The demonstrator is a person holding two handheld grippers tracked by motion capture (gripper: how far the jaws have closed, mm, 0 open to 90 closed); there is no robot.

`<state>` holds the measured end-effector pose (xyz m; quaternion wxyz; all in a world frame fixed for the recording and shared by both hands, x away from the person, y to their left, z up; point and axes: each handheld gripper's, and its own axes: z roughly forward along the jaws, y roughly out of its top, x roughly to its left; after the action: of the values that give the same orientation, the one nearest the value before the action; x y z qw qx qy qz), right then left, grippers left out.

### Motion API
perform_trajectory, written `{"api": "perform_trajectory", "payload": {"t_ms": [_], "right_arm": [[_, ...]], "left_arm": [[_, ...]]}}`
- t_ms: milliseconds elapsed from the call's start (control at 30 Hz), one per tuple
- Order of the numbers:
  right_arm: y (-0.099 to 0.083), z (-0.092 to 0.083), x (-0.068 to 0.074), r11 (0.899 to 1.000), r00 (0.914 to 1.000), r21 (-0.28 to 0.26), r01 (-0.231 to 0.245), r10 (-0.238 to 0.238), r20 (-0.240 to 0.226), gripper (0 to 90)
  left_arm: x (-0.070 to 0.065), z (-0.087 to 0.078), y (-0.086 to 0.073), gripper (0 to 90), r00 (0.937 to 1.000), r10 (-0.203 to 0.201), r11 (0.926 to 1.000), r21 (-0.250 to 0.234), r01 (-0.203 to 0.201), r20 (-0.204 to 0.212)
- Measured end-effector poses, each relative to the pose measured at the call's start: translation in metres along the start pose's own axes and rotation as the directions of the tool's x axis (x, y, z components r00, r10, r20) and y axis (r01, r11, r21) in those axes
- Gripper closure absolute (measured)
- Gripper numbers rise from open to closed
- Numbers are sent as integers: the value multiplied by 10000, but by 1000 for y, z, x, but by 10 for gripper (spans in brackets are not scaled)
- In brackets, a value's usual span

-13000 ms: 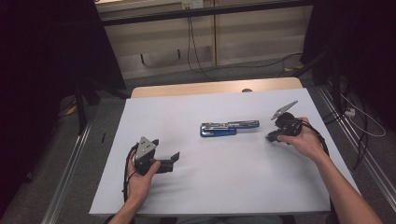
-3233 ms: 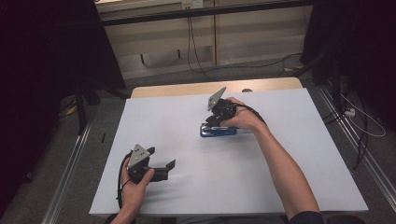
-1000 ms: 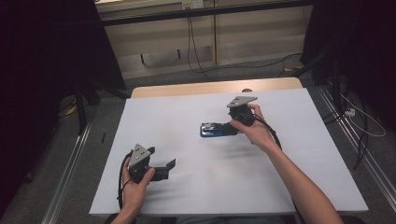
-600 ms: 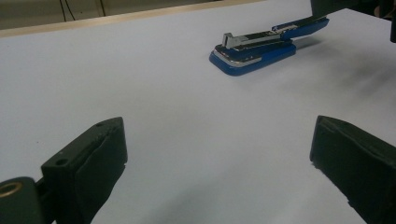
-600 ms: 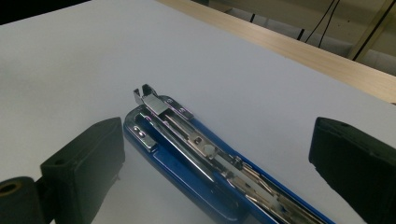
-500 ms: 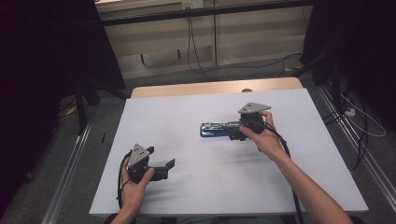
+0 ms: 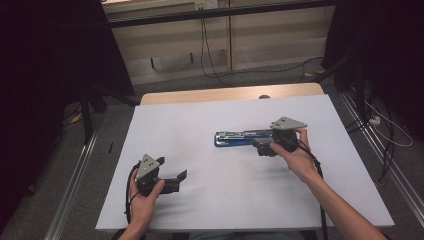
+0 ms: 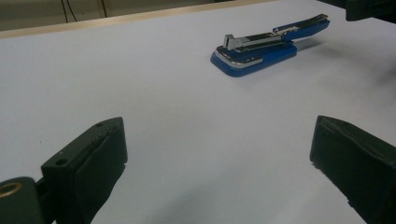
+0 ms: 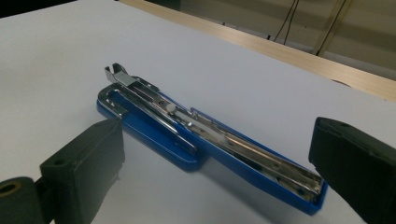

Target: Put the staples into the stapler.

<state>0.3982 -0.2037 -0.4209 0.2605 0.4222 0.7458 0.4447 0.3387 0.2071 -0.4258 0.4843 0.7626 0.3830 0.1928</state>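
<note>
**Item record: opened stapler on white table, grippers at the ready**

Nearest the person, the left gripper [image 7: 172, 181] rested low on the white-topped table [image 7: 210, 200], jaws spread wide, clasping nothing, well apart from the work.

Further in, the right gripper [image 7: 260, 146] was held just beside the near end of the blue plastic stapler with chrome metal magazine [image 7: 243, 138]. Its jaws stood released, one on each side of the stapler's rear end in the right gripper view, not yet pressing it.

The stapler [image 9: 201, 140] lay flat near the table's middle, its blue top swung fully back in line with the base, the chrome staple channel exposed.

Beyond ran the table's pale wooden edge [image 7: 230, 94].

Status, as judged: opened out; grasping, and any closing or loading, remained outstanding.
</note>
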Motion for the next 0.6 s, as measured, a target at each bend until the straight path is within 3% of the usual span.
{"api": "perform_trajectory", "payload": {"t_ms": [167,600], "right_arm": [[-7,-10,-1,9987,9993,-488,-129,145,334,35],[-26,-39,-1,9930,9941,-892,-779,842,690,34]], "left_arm": [[0,-2,0,41,10000,24,10000,-35,-24,1],[5,-3,-1,42,9999,-164,9997,-155,164,-11]]}}
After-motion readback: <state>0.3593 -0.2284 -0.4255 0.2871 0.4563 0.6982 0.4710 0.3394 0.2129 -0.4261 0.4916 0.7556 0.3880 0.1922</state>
